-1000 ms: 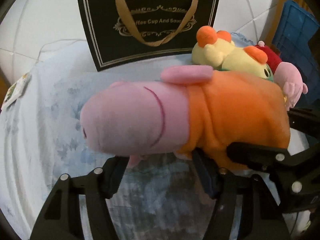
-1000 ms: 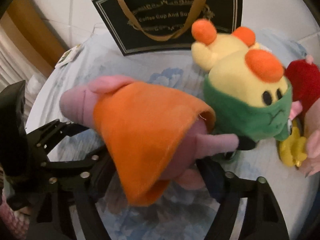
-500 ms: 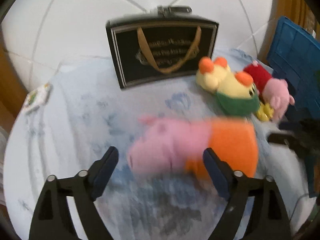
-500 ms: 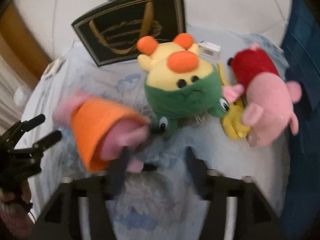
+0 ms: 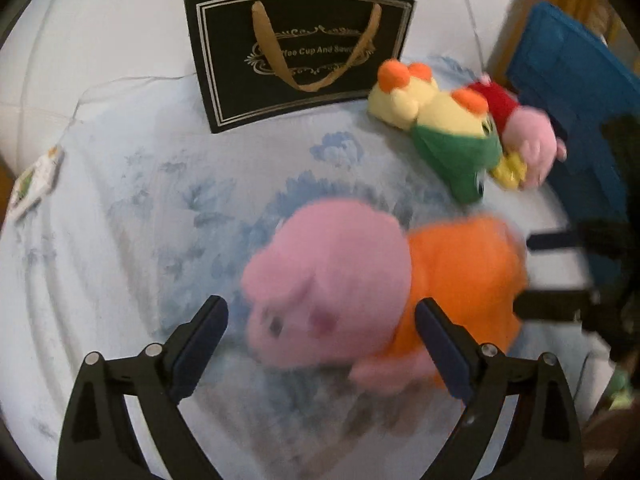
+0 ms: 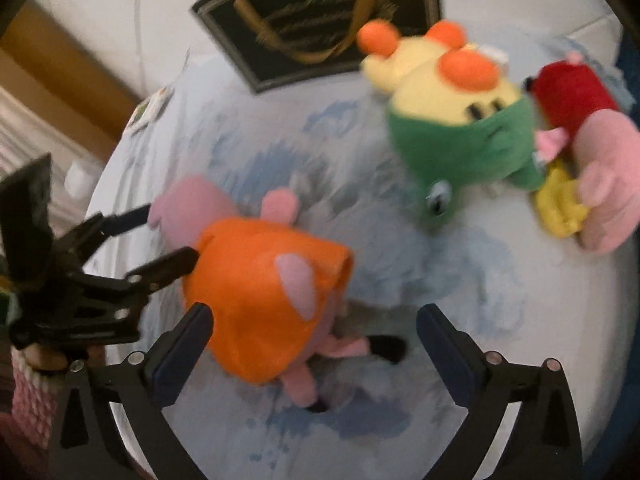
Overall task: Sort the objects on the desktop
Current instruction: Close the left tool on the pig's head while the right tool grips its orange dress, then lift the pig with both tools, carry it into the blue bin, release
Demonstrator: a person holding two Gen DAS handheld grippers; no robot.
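Note:
A pink pig plush in an orange dress [image 5: 360, 292] [image 6: 260, 288] lies blurred on the blue-flowered cloth [image 5: 160, 200]. My left gripper [image 5: 320, 316] hovers over its head end with the jaws opening. The head sits between the fingers with a gap on the left side. My right gripper [image 6: 314, 320] stands over the dress end, its jaws opening wide and the pads off the plush. Each gripper shows in the other's view, the right gripper [image 5: 532, 272] at the right edge and the left gripper [image 6: 160, 236] at the left edge.
A yellow and green plush [image 5: 452, 128] [image 6: 460, 108] lies at the back right against a pig plush in red [image 5: 524, 132] [image 6: 592, 140] and a yellow toy [image 6: 560, 208]. A black gift bag [image 5: 300, 52] stands at the back, a blue crate [image 5: 572, 100] right, a small packet [image 5: 34, 184] left.
Both grippers were shut on the orange-dressed pig and held it up. Their jaws have since spread, the plush has dropped onto the cloth, and both grippers have drawn back from it.

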